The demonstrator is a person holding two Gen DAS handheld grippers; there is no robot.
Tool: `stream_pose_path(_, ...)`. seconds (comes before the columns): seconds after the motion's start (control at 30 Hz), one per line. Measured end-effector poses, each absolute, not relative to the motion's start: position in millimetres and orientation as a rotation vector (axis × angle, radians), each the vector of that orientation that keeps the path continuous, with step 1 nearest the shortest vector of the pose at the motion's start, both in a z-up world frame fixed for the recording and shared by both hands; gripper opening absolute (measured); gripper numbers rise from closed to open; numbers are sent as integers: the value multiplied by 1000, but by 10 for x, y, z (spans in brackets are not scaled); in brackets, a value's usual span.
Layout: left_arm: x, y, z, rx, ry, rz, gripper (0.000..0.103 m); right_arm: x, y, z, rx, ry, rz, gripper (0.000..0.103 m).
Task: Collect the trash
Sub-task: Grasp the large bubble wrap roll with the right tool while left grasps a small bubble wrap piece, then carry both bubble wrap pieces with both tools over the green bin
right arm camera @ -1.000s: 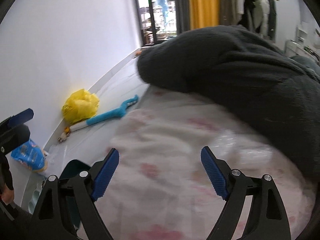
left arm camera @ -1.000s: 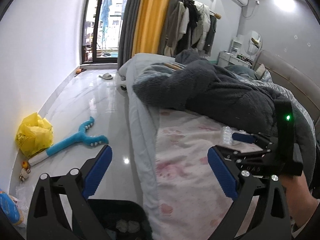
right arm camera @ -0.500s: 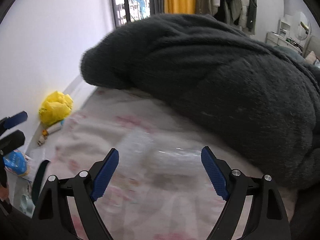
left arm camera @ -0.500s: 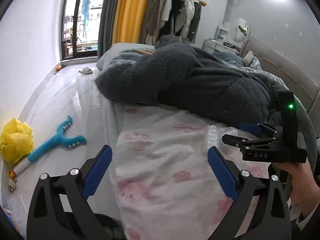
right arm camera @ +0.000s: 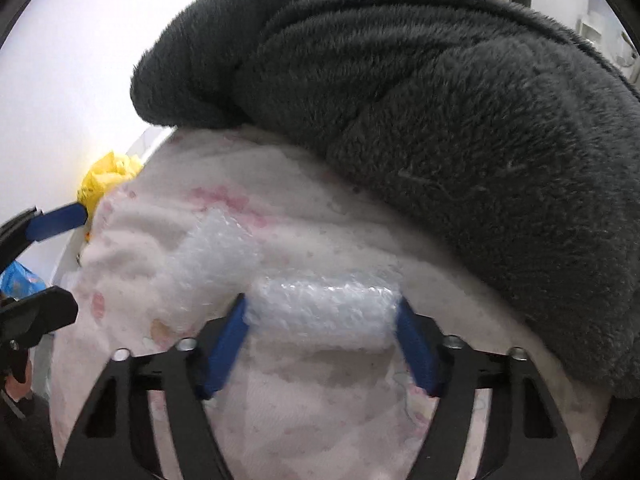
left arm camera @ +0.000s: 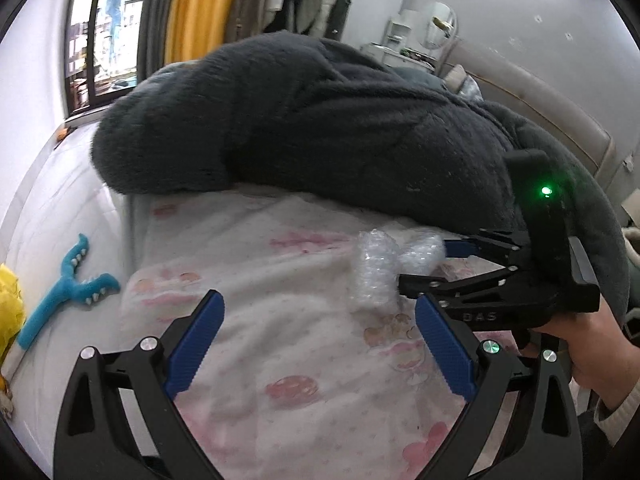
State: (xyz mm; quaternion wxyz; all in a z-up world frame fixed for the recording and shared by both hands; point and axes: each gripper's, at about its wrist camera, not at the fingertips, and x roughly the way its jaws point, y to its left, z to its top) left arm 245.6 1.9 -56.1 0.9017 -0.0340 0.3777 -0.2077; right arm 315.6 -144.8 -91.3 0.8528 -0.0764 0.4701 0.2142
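A crumpled piece of clear bubble wrap (right arm camera: 324, 308) lies on the pink-patterned bed sheet (right arm camera: 320, 420), with a second lobe (right arm camera: 212, 256) spreading up and left. My right gripper (right arm camera: 320, 320) straddles the rolled part; its jaws are closing and both blue pads touch the roll's ends. In the left wrist view the same bubble wrap (left arm camera: 376, 264) sits just beyond my right gripper (left arm camera: 424, 264), held by a hand at the right edge. My left gripper (left arm camera: 316, 340) hovers over the sheet, open, with nothing between its fingers.
A thick dark grey fleece blanket (left arm camera: 340, 120) is heaped right behind the wrap. On the floor to the left lie a blue toy (left arm camera: 68, 280), a yellow bag (right arm camera: 108, 176) and a blue packet (right arm camera: 16, 280). The bed's edge drops off at left.
Both grippers moved in over the bed and lower. The right gripper's jaws narrowed from wide apart to touching the bubble wrap roll. The left gripper stayed open.
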Motion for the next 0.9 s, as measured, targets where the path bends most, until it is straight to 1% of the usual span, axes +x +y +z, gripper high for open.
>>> stream_pose_path(0.1,2529,-71,-625,-70,796,-449,97,3189,-1500,-890,-148,988,456,64)
stream_pose_path(0.27,2643,-249,-744,-33,831,-461,96,3223,-1659,-795,-124,958,442,64)
stream_pose_path(0.3,2670,-281,-771,-31,839,-464,95,3233,-1705,-770,-117,949,439,64)
stream_pose_path(0.33,2689,-295,-789,-31,846,-466,90,3240,-1735,-757,-112,944,438,64)
stream_pose_path(0.4,2747,-361,-839,-27,865,-472,85,3254,-1805,-728,-96,936,434,64)
stream_pose_path(0.47,2767,-420,-860,-16,871,-477,84,3270,-1895,-709,-88,934,429,64)
stream_pose_path(0.6,2794,-521,-867,2,881,-487,73,3259,-1991,-704,-81,939,421,64)
stream_pose_path(0.63,2796,-553,-871,8,884,-491,67,3251,-2026,-701,-80,940,419,64)
stream_pose_path(0.67,2796,-583,-879,16,892,-493,64,3232,-2046,-693,-79,940,417,64)
stream_pose_path(0.7,2801,-605,-885,25,898,-488,59,3201,-2046,-681,-79,940,416,64)
stream_pose_path(0.73,2794,-629,-892,35,902,-485,52,3169,-2063,-665,-77,939,414,64)
stream_pose_path(0.77,2803,-647,-886,38,904,-486,49,3173,-2063,-658,-76,939,413,64)
stream_pose_path(0.83,2797,-675,-886,42,907,-481,39,3134,-2092,-639,-73,938,410,64)
stream_pose_path(0.9,2778,-689,-884,42,912,-473,38,3102,-2124,-624,-68,937,405,64)
